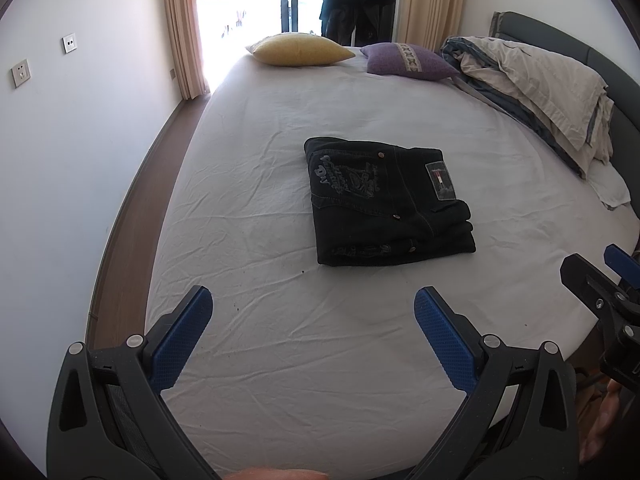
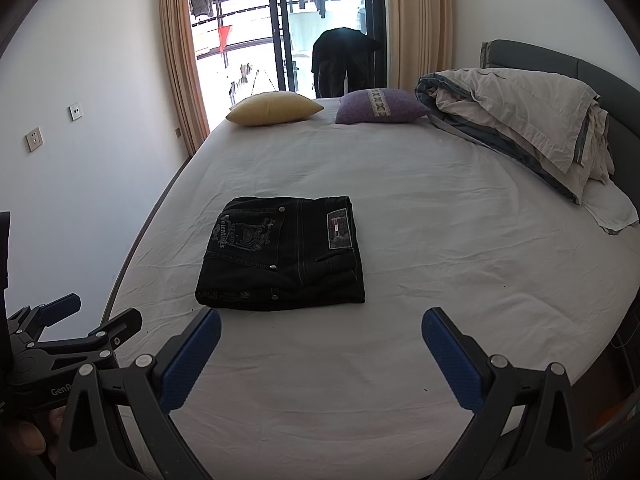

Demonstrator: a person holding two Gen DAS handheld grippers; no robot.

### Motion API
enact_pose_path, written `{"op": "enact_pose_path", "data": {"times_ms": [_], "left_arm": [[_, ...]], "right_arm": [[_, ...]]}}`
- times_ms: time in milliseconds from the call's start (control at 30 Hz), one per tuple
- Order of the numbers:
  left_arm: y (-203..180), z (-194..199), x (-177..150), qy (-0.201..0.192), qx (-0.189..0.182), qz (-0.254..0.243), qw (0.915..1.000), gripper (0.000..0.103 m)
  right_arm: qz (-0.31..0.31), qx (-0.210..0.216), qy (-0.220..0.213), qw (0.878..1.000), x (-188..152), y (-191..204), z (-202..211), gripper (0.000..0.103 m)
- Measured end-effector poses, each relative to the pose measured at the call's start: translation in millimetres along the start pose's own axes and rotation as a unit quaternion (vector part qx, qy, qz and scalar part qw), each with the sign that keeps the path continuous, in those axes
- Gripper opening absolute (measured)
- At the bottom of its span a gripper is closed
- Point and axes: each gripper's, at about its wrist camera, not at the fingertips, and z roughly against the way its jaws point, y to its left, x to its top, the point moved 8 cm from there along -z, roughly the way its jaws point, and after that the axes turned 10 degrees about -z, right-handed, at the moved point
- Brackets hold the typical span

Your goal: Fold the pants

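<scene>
Black jeans (image 1: pixel 388 200) lie folded in a compact stack on the white bed sheet (image 1: pixel 280 340), back pocket embroidery and waist patch facing up. They also show in the right wrist view (image 2: pixel 280 256). My left gripper (image 1: pixel 314 300) is open and empty, held back from the near edge of the jeans. My right gripper (image 2: pixel 320 320) is open and empty, just short of the stack's near edge. The right gripper shows at the right edge of the left wrist view (image 1: pixel 600 284), and the left gripper at the left edge of the right wrist view (image 2: pixel 80 320).
A yellow pillow (image 1: pixel 300 50) and a purple pillow (image 1: pixel 408 60) lie at the far end of the bed. A bundled duvet (image 1: pixel 540 84) lies along the right side by the grey headboard (image 1: pixel 600 56). A wall and floor strip (image 1: pixel 132 200) run along the left.
</scene>
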Motion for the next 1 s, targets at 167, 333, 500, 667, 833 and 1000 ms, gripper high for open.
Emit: {"op": "enact_pose_path", "data": {"times_ms": [167, 333, 500, 667, 833, 1000], "left_arm": [[0, 0, 0, 0.001, 0.000, -0.001, 1.0000, 0.103], [2, -1, 1, 0.004, 0.000, -0.002, 1.0000, 0.103], [3, -2, 1, 0.005, -0.002, -0.003, 1.0000, 0.103], [4, -2, 0, 0.006, -0.003, -0.003, 1.0000, 0.103], [6, -3, 1, 0.008, -0.002, -0.004, 1.0000, 0.103], [7, -5, 1, 0.010, 0.004, -0.009, 0.9999, 0.103]], "right_arm": [[0.000, 0.001, 0.001, 1.000, -1, -1, -1, 0.103], [0.000, 0.001, 0.001, 1.000, -1, -1, -1, 0.103], [0.001, 0.002, 0.003, 1.000, -7, -1, -5, 0.103], [0.001, 0.002, 0.004, 1.000, -4, -2, -5, 0.103], [0.001, 0.004, 0.009, 1.000, -13, -3, -9, 0.103], [-0.002, 0.004, 0.012, 1.000, -28, -2, -7, 0.103]]}}
